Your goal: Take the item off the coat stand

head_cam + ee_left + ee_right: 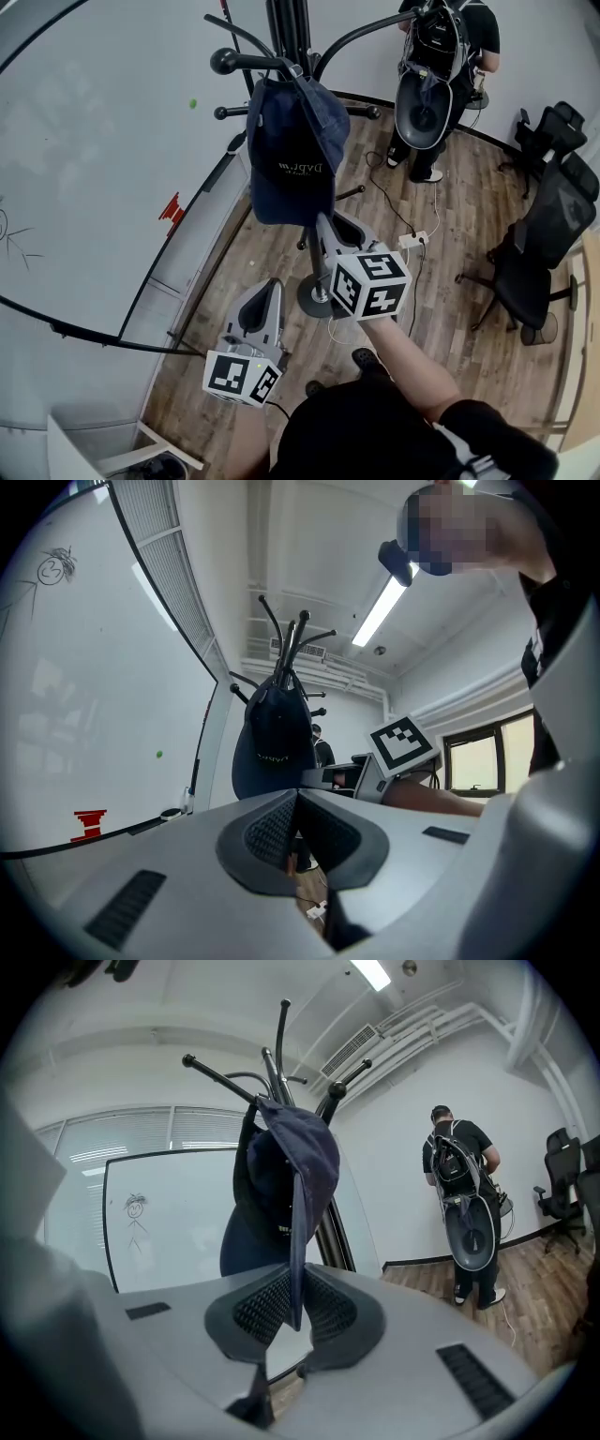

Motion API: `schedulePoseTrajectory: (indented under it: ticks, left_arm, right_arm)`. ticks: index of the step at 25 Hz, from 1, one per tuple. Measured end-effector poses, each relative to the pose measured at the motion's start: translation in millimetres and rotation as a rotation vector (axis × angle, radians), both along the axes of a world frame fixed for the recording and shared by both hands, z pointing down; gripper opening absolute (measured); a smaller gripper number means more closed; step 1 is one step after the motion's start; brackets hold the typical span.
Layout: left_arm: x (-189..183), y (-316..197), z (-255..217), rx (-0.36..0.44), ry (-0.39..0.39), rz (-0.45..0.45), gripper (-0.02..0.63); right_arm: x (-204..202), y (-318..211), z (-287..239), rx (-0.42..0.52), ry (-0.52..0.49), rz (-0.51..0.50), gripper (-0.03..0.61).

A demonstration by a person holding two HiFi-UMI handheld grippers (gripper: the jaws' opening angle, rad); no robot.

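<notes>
One smooth whiteboard (94,187) fills the left, and beside it the left hand-held gripper (272,286) hangs low, its ribbed pads pressed together on nothing. Further right, the soft navy cap (292,150) hangs on a curved black hook of the coat stand (286,28), its thin brim clamped by the right hand-held gripper (326,223). Well apart at right, a person (441,66) with a backpack and black mesh office chairs (548,234) stand on the wood-plank floor (469,216).

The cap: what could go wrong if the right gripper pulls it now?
1. The right gripper pinches only the thin brim edge of the cap; it may slip out.
2. The cap hangs over a hook; a downward pull could snag it and rock the coat stand, which the left gripper does not hold.
</notes>
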State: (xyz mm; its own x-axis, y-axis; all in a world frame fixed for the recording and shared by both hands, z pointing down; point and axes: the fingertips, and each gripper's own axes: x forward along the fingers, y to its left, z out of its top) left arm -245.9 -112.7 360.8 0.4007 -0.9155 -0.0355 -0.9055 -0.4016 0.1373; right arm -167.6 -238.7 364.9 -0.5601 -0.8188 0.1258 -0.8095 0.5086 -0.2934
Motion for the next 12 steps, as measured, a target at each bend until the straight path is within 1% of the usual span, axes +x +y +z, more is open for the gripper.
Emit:
schedulePoseTrajectory:
  ticks: [3,12]
  left_arm:
    - [1.0,0.0,-0.7,0.0,0.003,-0.001,0.015]
    - [5.3,6.5,0.8,0.0,0.005,0.011,0.015]
  right_arm:
    - [6.5,0.2,-2.0,0.004,-0.014,0.018,0.043]
    - [11.9,7.4,-7.7,0.007,-0.038,0.022,0.043]
